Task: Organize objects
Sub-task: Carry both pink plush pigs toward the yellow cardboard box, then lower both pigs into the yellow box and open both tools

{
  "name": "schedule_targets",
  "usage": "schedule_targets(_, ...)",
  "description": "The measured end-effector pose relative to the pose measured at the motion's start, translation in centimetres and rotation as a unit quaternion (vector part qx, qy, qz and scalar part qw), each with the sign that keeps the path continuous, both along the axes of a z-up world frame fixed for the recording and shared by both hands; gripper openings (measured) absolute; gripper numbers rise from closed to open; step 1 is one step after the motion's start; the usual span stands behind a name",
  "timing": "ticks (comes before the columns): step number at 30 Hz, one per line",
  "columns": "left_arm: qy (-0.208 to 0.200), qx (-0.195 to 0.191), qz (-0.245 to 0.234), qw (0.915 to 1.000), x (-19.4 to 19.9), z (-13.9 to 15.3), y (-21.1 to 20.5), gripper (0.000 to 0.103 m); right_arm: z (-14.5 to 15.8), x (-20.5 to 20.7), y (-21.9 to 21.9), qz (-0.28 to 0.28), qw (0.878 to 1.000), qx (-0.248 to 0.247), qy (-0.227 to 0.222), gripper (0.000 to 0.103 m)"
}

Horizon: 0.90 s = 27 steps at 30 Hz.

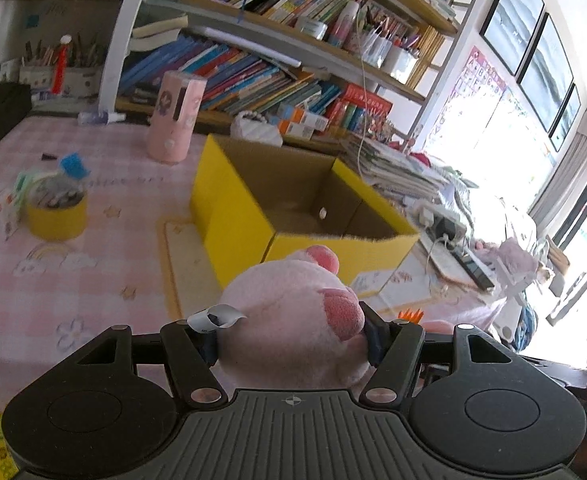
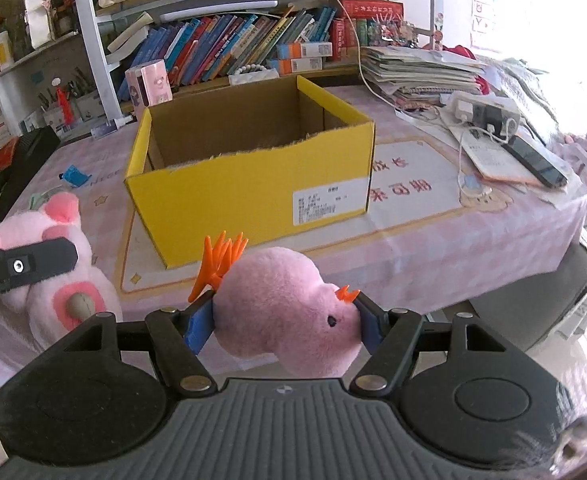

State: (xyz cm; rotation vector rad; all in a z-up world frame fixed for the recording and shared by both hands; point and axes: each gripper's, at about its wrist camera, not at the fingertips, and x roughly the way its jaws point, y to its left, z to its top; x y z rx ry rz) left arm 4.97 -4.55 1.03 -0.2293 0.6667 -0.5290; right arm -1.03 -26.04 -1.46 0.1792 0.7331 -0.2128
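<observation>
While both grippers hang in front of the yellow cardboard box (image 2: 249,196), each has its jaws clamped on a soft toy. The left gripper (image 1: 291,338) squeezes a pale pink plush pig (image 1: 293,312) across its head, and the right gripper (image 2: 285,326) pinches a pink plush bird (image 2: 289,308) with an orange crest.

The box stands open-topped on the pink checked tablecloth (image 1: 73,280). Its near rim is a ragged, torn edge, and its inside is bare brown card apart from 1 small pale speck on the floor. Its long axis runs across the right wrist view, with a white label on the near wall at the right end.

In front of the box, between it and the table's near edge, the cloth lies free. To the left of the box sit a yellow tape roll (image 1: 55,216) with small items in it and, further back, a pink cylinder (image 1: 175,116). To the right of the box lie a stack of papers (image 2: 417,72), a power strip (image 2: 485,114) and a dark phone (image 2: 535,162). Behind the box, bookshelves (image 2: 233,40) close the back.

The pig's snout points up and right toward the box; from the right wrist view its belly faces the camera. The bird lies crosswise in the jaws, beak to the right, crest toward the box's near wall.
</observation>
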Motion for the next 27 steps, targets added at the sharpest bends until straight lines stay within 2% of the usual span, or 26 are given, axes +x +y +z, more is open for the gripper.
schedule_targets(10,-0.059,-0.007,0.013,0.9981,3.0,2.4,-3.6,0.064,1.6,4.5,-4.0,0.021,0.999,0.007,-0.033,0.068)
schedule_targets(18,-0.101,0.013,0.022,0.9946,6.1,3.7,-7.2,0.064,5.3,9.5,-8.0,0.040,0.993,-0.026,-0.106,0.068)
schedule_targets(22,-0.104,0.039,0.033,0.9933,8.1,3.2,-9.1,0.065,5.7,13.1,-8.5,0.089,0.988,-0.052,-0.115,0.068)
schedule_targets(27,-0.092,0.076,0.042,0.9920,10.3,1.4,-11.1,0.065,3.6,18.0,-7.3,0.172,0.975,-0.113,-0.084,0.068)
